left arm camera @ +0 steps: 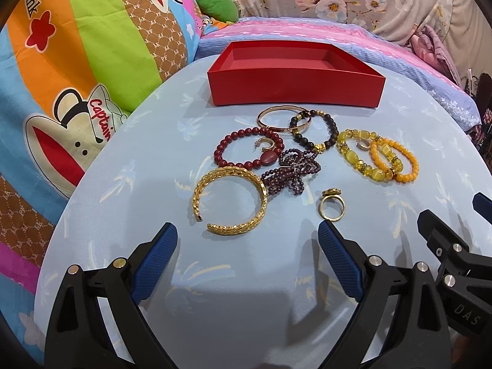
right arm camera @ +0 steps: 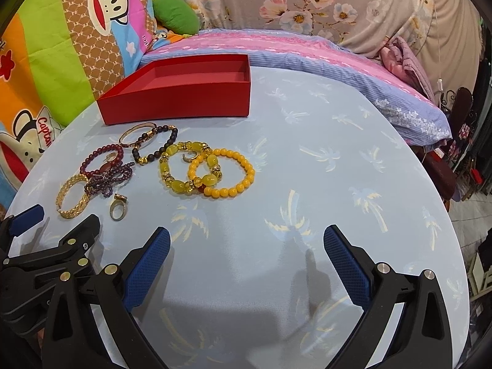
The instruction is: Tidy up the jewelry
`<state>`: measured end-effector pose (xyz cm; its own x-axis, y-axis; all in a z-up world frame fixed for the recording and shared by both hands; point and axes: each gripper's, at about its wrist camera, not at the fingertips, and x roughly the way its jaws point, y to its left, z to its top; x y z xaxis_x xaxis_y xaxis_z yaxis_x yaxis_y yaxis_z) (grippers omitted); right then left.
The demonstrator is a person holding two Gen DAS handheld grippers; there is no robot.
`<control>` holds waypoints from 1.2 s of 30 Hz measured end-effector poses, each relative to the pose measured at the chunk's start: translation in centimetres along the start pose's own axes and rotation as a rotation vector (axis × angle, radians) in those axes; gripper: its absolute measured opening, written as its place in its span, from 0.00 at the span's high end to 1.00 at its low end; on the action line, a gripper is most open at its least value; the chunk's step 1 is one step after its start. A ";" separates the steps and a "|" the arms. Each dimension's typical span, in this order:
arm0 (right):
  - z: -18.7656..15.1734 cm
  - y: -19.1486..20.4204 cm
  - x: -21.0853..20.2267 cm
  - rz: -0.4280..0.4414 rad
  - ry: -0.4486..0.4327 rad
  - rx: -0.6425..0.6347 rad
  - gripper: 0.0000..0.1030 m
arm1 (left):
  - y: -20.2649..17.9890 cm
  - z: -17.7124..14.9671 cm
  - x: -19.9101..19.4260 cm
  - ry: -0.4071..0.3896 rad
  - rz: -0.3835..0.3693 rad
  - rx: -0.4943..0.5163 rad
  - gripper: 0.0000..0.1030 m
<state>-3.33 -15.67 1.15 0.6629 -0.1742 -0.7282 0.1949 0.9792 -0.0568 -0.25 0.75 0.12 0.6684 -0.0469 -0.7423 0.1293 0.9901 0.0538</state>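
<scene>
On the cartoon bedsheet (left arm camera: 77,70) at the left, "Captain" runs in red script across a character's hat, and "rank", part of a cut-off word, stands in dark letters on the orange stripe at far left. Its brown stripes repeat a small "PF" monogram. The right gripper (left arm camera: 446,215) body carries a "DAS" label.

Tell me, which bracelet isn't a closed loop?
The gold cuff nearest the left fingers: its band has a gap, while the others form full rings.
</scene>
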 end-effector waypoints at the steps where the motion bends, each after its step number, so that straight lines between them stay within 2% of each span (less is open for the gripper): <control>1: 0.0 0.0 0.0 0.006 0.002 0.000 0.06 | 0.0 0.0 0.0 -0.002 0.004 -0.001 0.14; 8: 0.0 0.1 0.1 0.030 0.008 -0.008 0.06 | 0.5 0.0 -0.3 -0.010 0.003 -0.022 0.14; 12: 0.0 0.0 -0.2 0.053 -0.005 -0.006 0.06 | 1.9 0.1 -0.3 -0.008 -0.014 -0.084 0.13; 16: -0.1 0.4 -0.5 0.049 -0.016 -0.028 0.06 | 4.0 -0.1 -0.3 0.029 -0.026 -0.143 0.13; 21: 0.0 0.6 -0.5 0.061 -0.015 -0.022 0.06 | 5.8 0.3 -0.1 0.039 -0.003 -0.138 0.13; 24: 0.2 0.6 -0.2 0.077 -0.002 -0.018 0.06 | 6.1 0.8 0.2 0.049 -0.025 -0.147 0.13; 27: 0.4 0.5 0.1 0.086 0.009 -0.023 0.06 | 5.1 1.3 0.5 0.050 -0.058 -0.126 0.13; 32: 0.7 -0.1 0.5 0.098 0.020 -0.002 0.06 | 3.1 1.8 1.9 0.065 -0.046 -0.038 0.14; 36: 0.8 -0.4 0.7 0.101 0.029 0.016 0.06 | 2.9 2.1 2.6 0.078 -0.072 -0.034 0.26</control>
<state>-2.37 -16.29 1.17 0.6586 -0.0717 -0.7490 0.1402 0.9897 0.0285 3.41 3.23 -0.23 0.5989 -0.1086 -0.7934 0.1488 0.9886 -0.0230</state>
